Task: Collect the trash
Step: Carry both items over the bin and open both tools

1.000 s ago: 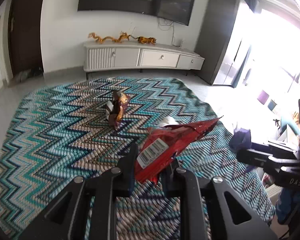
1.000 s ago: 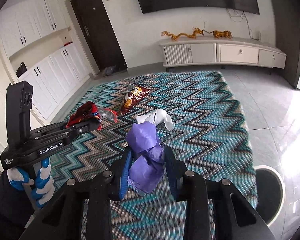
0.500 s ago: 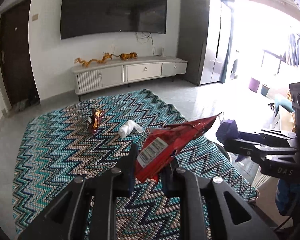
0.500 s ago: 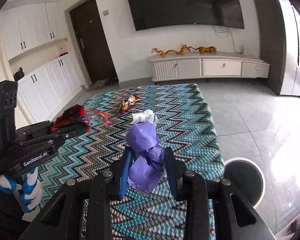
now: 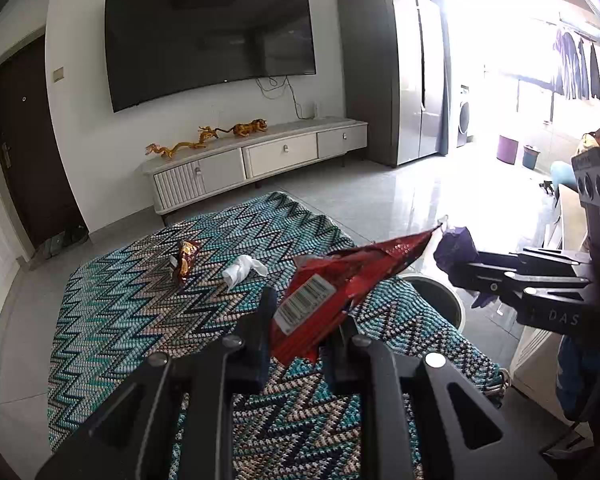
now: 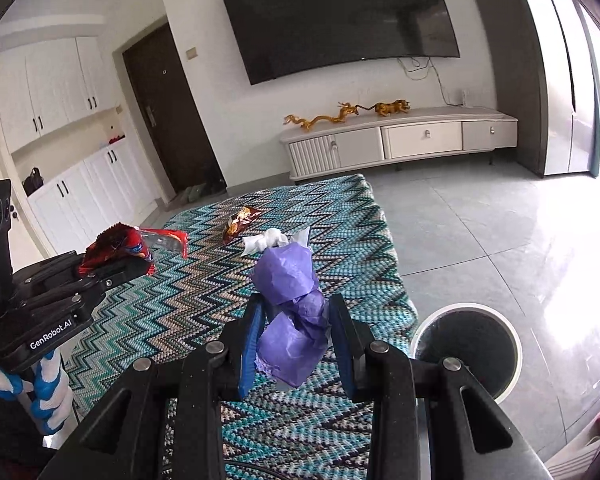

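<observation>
A red snack wrapper (image 5: 332, 288) with a white barcode label is clamped between the fingers of the left gripper (image 5: 300, 336), its torn end pointing up and to the right above a zigzag-patterned rug (image 5: 132, 312). A crumpled wad of purple paper (image 6: 292, 312) is pinched between the blue-padded fingers of the right gripper (image 6: 296, 344), standing upright out of them. Both pieces of trash are held in the air over the near end of the rug.

In the right wrist view a round, dark-lined trash bin (image 6: 468, 344) with a white rim stands on the grey tiled floor (image 6: 480, 232), just beside the rug's near corner and to the right of the gripper. In the left wrist view the bin's rim shows just behind the wrapper.

Two more pieces lie on the rug farther off: a crumpled white tissue (image 5: 242, 270) and, just beyond it, a brown-and-gold snack packet (image 5: 186, 260), near each other but apart.

A gloved hand (image 6: 36, 396) in blue and white grips the left gripper's handle. Behind the rug a low white TV cabinet (image 5: 256, 160) carries golden dragon and tiger figurines (image 5: 208, 136), under a wall-mounted television (image 5: 212, 36).
</observation>
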A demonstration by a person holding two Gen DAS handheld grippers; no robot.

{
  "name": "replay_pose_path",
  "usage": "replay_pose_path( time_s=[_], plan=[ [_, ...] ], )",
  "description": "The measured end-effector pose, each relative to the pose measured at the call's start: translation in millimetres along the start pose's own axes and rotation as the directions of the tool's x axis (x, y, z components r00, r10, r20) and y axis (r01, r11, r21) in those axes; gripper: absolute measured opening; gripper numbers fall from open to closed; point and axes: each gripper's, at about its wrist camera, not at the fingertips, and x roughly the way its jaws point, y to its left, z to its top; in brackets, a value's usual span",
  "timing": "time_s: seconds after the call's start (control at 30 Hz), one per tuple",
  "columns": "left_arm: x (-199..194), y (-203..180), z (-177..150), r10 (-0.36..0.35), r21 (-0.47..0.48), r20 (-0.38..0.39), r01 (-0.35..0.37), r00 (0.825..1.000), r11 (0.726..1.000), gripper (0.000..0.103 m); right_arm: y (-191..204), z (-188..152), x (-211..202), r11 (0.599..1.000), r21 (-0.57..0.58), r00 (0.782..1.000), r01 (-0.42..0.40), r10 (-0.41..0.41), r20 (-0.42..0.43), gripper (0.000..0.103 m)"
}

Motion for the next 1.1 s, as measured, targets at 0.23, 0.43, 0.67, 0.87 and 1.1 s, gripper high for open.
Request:
replay_pose_path(
  time_s=[0.23,0.43,0.67,0.87,1.1],
  plan=[
    [14,-18,6,0.0,0.032,-0.029,0.001,1.0,0.999,0.019,-22,-4,-6,0.999,0.045,1.0,0.012,-0.013,0.022,0.031],
    [34,-33,14,-0.023,0.055,-0.063,0.027,0.998,0.998,0.019,-49,-7,-8,0.994,0.103,0.999,0.028,-0.032,0.035,0.031],
    [69,-60,31,-0.083,0.09,-0.107,0.093,0.991,0.992,0.019,-92,-9,-11,0.98,0.182,0.995,0.076,-0.085,0.044,0.031],
    [109,-92,49,-0.143,0.114,-0.156,0.162,0.977,0.98,0.019,-133,-11,-13,0.959,0.248,0.988,0.136,-0.15,0.039,0.031],
    [171,-133,61,-0.225,0.109,-0.262,0.26,0.938,0.959,0.021,-183,-15,-3,0.925,0.318,0.976,0.207,-0.218,-0.001,0.031]
  ],
)
